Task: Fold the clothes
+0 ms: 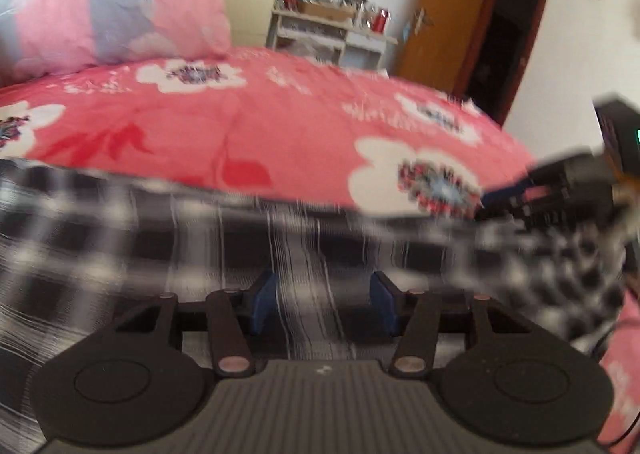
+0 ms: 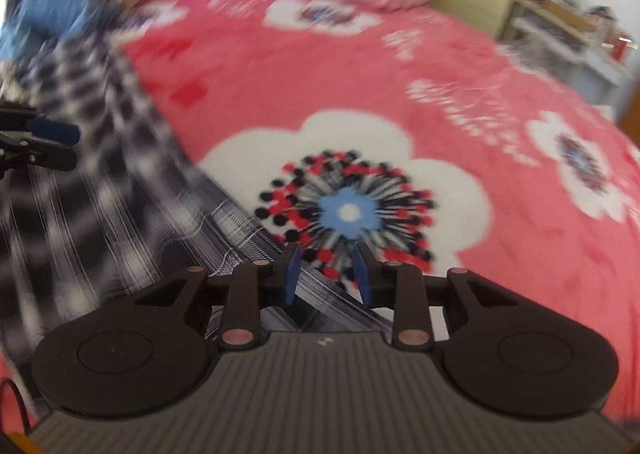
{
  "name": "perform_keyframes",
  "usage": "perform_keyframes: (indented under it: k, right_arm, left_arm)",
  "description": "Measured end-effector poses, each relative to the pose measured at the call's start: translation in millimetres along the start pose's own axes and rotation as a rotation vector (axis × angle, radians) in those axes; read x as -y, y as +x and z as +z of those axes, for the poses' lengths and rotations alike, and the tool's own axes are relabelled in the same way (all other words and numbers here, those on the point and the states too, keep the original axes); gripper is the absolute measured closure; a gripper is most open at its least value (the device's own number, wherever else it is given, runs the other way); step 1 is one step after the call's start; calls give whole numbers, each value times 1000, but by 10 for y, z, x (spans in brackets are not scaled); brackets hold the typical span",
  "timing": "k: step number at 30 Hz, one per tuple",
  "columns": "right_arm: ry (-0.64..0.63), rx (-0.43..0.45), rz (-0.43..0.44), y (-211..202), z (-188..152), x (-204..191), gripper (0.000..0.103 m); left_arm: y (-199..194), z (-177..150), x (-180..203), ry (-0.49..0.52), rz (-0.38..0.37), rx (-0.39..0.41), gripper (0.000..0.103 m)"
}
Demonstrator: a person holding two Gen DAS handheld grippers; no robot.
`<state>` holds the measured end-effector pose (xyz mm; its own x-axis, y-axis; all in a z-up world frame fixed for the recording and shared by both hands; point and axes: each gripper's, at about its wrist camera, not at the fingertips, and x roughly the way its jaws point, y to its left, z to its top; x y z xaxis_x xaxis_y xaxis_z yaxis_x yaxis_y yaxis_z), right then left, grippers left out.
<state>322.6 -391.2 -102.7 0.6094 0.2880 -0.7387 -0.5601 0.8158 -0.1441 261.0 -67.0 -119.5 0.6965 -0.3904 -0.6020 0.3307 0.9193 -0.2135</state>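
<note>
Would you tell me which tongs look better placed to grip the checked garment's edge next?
Probably the right tongs: open, at the checked garment's edge on the bedspread. The left tongs, open too, sit over its middle.

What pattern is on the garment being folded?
A black-and-white check on the shirt, clearest in the left wrist view despite the blur.

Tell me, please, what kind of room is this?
Most likely a bedroom at home: a bed with a pink flowered cover, a pink and grey flowered pillow, and a cluttered white shelf unit beside a brown wooden door.
</note>
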Motion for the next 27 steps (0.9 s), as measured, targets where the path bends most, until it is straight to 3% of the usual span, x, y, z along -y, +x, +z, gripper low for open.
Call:
perform_keyframes:
  k: [4, 20, 23, 26, 27]
  right_arm:
    - [-47, -6, 106, 156, 74, -6, 74]
    - [-133, -7, 221, 204, 125, -256, 74]
    - [-149, -7, 242, 213, 134, -302, 80]
    - [-175, 0, 246, 203, 147, -360, 99]
    - [-202, 15, 214, 164, 156, -398, 101]
  left_arm:
    - [60, -21, -91, -50, -29, -1, 50]
    - [80, 0, -112, -58, -24, 17, 50]
    - [77, 3, -120, -64, -21, 23, 50]
    - [70, 4, -134, -74, -16, 32, 50]
    - [61, 2, -151, -86, -8, 41, 50]
